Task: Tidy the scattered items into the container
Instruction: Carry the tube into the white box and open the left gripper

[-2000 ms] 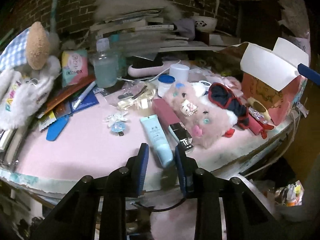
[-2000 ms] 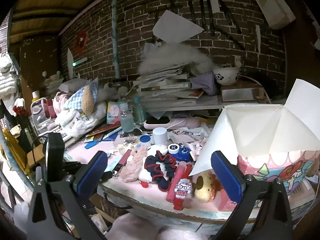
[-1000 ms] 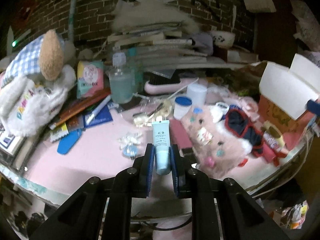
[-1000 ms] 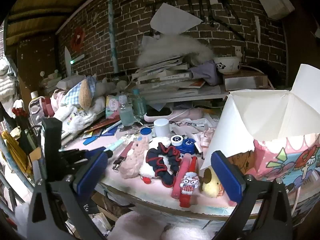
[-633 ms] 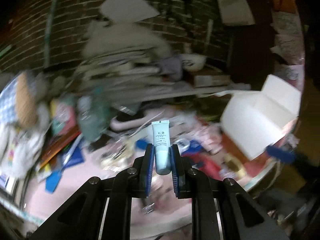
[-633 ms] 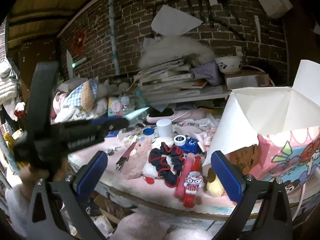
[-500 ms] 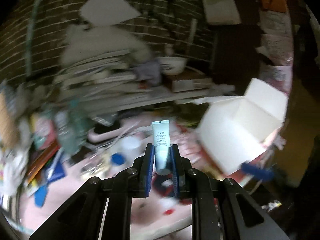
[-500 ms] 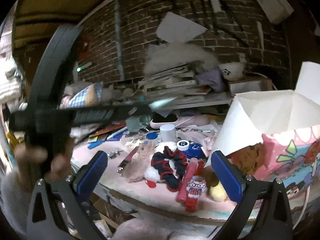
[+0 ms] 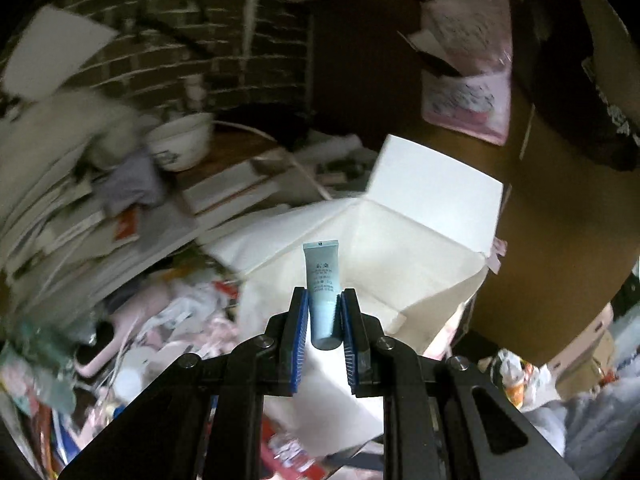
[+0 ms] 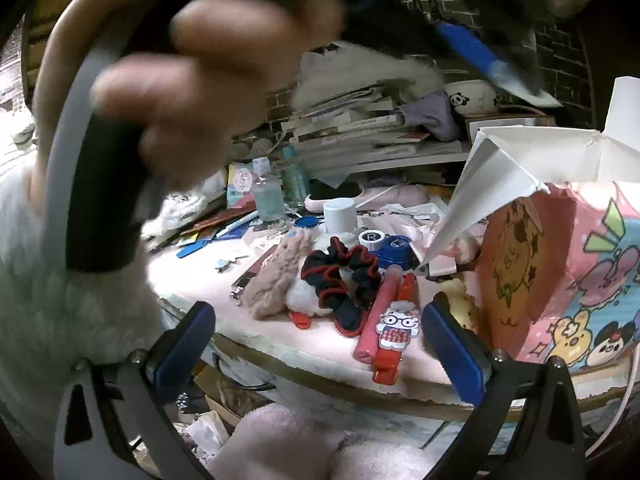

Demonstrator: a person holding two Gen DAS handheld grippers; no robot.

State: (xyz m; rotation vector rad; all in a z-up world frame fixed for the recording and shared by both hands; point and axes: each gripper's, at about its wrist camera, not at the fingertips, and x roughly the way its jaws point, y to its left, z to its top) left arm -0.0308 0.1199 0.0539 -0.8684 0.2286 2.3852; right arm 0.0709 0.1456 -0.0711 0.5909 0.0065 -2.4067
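Note:
My left gripper [image 9: 324, 312] is shut on a pale blue tube [image 9: 322, 280], held upright above the open white flaps of the box [image 9: 400, 248]. From the right wrist the same box [image 10: 560, 264] shows its pink cartoon side at the right of the pink table [image 10: 200, 272]. My right gripper [image 10: 320, 344] stands open at the table's front edge, nothing between its fingers. Ahead of it lie a navy and red scrunchie [image 10: 344, 276], a fluffy pink pouch [image 10: 280, 276] and a red clip with a cartoon figure [image 10: 396, 332]. A hand [image 10: 192, 56] holding the left gripper fills the upper left, blurred.
A white jar [image 10: 340, 216], a blue lens case [image 10: 388, 246], clear bottles [image 10: 268, 196] and a blue pen clutter the table's middle. Stacked books [image 10: 360, 120] and a panda bowl [image 10: 472, 98] sit on a shelf behind. A brick wall backs everything.
My left gripper has picked the blue tube off the table, then swung right and up with it until it hangs over the open box. The right gripper has stayed open and nearly still.

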